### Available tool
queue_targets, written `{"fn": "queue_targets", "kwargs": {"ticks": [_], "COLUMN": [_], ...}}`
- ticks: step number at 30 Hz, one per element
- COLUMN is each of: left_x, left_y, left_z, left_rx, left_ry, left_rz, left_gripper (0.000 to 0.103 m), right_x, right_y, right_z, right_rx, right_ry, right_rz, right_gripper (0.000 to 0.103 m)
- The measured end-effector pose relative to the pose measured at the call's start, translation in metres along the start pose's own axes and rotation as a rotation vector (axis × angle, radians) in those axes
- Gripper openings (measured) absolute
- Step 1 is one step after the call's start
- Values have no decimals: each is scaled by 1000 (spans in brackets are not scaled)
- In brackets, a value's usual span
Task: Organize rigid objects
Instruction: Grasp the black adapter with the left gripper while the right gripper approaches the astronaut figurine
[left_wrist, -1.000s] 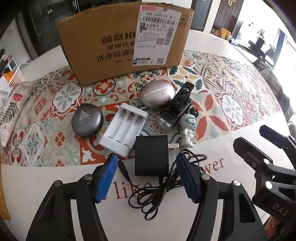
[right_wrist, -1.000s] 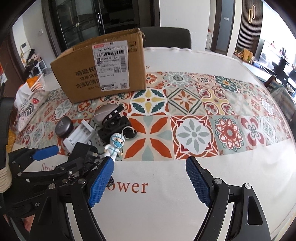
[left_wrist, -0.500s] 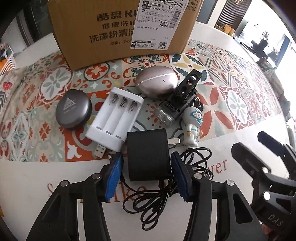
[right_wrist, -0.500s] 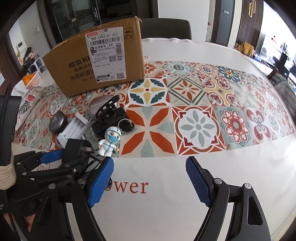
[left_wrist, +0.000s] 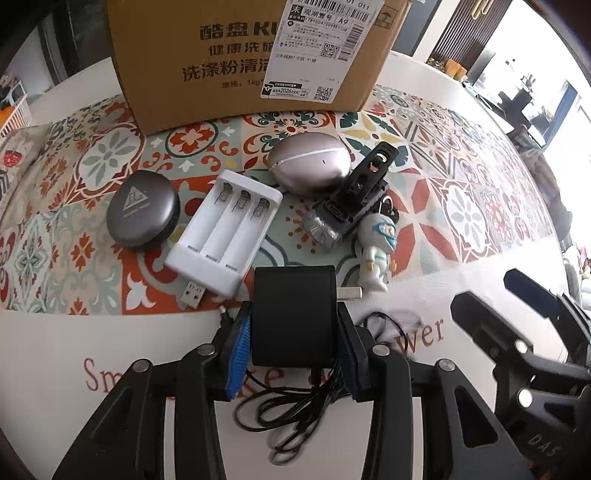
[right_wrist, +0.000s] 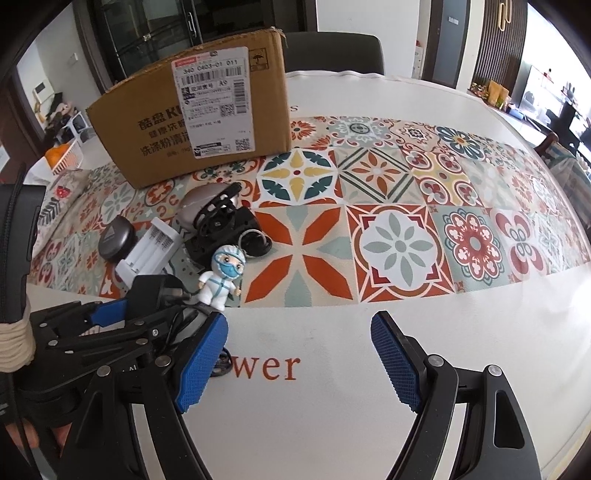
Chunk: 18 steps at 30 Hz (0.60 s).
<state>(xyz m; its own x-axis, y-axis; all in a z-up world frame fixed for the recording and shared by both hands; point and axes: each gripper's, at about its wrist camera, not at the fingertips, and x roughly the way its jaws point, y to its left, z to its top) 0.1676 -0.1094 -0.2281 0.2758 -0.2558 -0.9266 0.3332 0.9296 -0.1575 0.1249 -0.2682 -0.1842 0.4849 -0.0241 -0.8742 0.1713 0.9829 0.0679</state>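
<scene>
**Left claw clamps the black charger**

The left gripper has just closed; its blue pads press both sides of the black power adapter, on the white tablecloth before a cardboard box. The right gripper hangs wide open, holding nothing.

We find the cardboard box at the back of the table. Before it lie 2 cases; the battery holder sits between them, the adapter nearer us, the figurine to its right.
</scene>
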Motion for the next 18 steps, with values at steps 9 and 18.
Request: {"fn": "queue_targets", "kwargs": {"ticks": [9, 18], "left_x": [-26, -52], "left_y": [8, 24], "left_z": [-21, -22], "left_rx": [1, 0], "left_ry": [-47, -141], "left_rz": [0, 70], "left_gripper": [41, 41], "right_x": [-9, -6], "right_y": [9, 27], "right_z": [-2, 4], "right_rx": [-31, -65], "right_ry": [-37, -88], "right_rz": [35, 96], "right_gripper": [80, 73]}}
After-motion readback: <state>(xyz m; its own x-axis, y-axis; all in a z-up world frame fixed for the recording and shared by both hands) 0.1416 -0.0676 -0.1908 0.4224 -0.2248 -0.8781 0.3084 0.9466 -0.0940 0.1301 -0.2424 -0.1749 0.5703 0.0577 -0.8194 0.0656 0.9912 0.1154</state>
